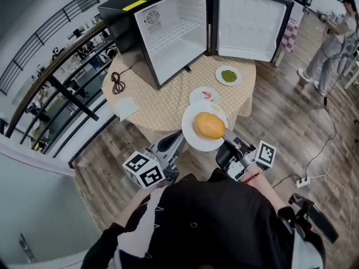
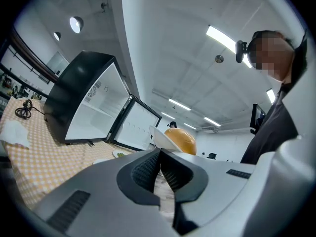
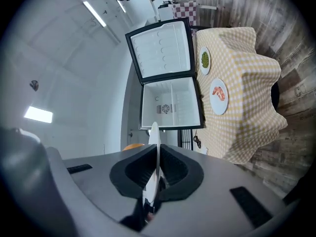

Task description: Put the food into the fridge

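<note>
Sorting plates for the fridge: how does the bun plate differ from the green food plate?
The bun plate looks larger than the green food plate. The bun plate is held aloft, left gripper and right gripper shut on its rim; the green food plate rests on the table. Both are round and white.

no readable text, brand or number in any view. yellow sticker (image 1: 134,5) on top of the fridge (image 1: 120,11): print too small to read. left cube (image 1: 143,170) on the left gripper (image 1: 178,136) and right cube (image 1: 265,154) on the right gripper (image 1: 226,142): black-and-white square marker patterns only, no letters or digits.
</note>
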The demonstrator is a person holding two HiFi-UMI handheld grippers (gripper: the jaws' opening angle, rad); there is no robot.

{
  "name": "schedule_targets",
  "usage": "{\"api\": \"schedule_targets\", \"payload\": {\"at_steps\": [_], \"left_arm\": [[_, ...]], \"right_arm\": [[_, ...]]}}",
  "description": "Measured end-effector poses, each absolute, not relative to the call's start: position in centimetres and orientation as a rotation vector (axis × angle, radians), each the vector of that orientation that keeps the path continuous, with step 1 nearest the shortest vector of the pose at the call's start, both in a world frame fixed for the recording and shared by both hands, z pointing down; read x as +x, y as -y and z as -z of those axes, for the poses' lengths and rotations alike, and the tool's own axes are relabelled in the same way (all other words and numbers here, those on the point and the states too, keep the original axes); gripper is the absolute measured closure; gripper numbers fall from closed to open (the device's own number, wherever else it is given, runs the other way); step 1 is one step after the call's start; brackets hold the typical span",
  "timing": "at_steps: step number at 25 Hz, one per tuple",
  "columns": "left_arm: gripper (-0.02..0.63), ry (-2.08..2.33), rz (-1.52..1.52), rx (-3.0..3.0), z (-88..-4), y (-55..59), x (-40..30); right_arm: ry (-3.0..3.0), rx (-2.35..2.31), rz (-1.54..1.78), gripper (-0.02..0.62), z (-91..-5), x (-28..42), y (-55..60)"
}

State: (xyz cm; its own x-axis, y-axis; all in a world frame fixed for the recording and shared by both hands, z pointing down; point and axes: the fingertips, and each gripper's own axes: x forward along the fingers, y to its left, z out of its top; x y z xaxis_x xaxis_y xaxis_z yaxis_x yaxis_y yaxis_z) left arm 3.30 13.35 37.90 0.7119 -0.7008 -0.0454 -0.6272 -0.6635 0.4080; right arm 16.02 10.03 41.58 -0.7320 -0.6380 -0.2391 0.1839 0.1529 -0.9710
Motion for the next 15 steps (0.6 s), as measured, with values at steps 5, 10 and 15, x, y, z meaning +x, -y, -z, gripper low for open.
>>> {"api": "schedule_targets", "payload": {"at_steps": [5, 10, 15], "left_arm": [[0.592, 1.062, 0.227, 2.52, -38.1, -10.5, 4.9], [0.592, 1.107, 0.174, 2.517, -38.5, -8.1, 5.0], [0.592, 1.116, 0.156, 2.488, -39.5, -4.4, 4.9]], "right_arm": [[-1.739, -0.418, 1.676, 0.571, -42.2, 18.1, -7.0], [-1.705, -0.468, 1.697, 0.571, -42.9, 18.9, -4.2], [-1.683, -0.47, 1.691, 0.571, -41.7, 19.8, -0.6]]}}
